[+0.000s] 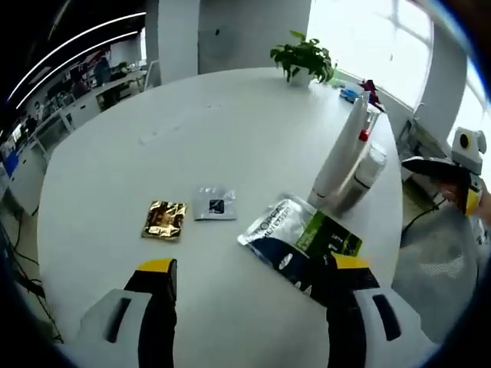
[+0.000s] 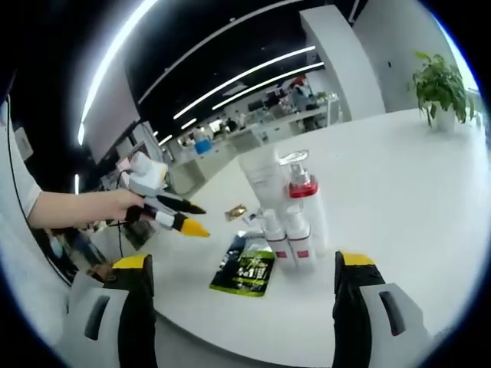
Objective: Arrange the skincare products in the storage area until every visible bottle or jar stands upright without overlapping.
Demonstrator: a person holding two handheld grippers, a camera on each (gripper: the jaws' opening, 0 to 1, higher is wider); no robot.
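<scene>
Left gripper (image 1: 253, 280) is seen with jaws spread wide, nothing held, hovering over the round white table (image 1: 230, 138). Between and just ahead of its jaws, a green-and-silver sachet pack (image 1: 299, 238) lies flat on the table; its near end is partly covered by the right-hand jaw. To the left of it, a small grey sachet (image 1: 215, 204) and a gold foil sachet (image 1: 165, 220) lie flat, just beside each other, apart from the pack.

Skincare bottles (image 1: 349, 157) are grouped beyond the pack, toward the table's right edge: a tall white tube, a pump bottle with a red collar, and a shorter white bottle, close together. They look leaned in this view, but that could be fisheye tilt; cannot tell.

In the right gripper view, the right gripper (image 2: 242, 295) is also spread wide and empty. The same cluster (image 2: 288, 215) is seen upright: tall tube, red-collared pump (image 2: 301, 188), two small bottles with red bands in front, touching or nearly so. The green pack (image 2: 245, 270) lies just beside them. The left gripper (image 2: 188, 218) is seen held in a hand (image 2: 119, 203), jaws slightly parted.

A potted plant (image 1: 303, 60) stands at the far table edge.
</scene>
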